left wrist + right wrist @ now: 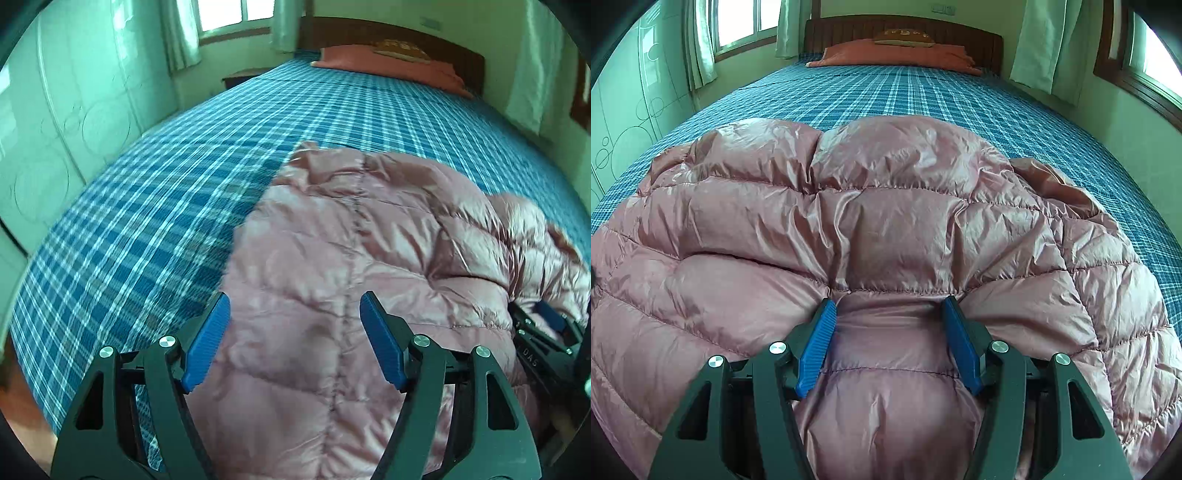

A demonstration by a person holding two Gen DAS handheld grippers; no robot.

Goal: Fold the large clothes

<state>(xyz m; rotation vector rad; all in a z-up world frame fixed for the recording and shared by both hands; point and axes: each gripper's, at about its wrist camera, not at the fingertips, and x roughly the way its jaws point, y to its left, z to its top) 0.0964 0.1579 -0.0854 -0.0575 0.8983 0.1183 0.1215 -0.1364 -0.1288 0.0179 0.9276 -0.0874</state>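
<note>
Left wrist view is showing your left gripper (295, 325) hanging with jaws apart above the pink puffer jacket (354, 258), which is lying on the plaid bed (166, 192). Your right gripper (888, 317) is pinching a puffy fold of it, though contact seems partly hidden.

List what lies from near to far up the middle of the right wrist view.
Right gripper → pink puffer jacket → blue checked bedspread → orange pillow → brown cushion → wooden headboard.
</note>
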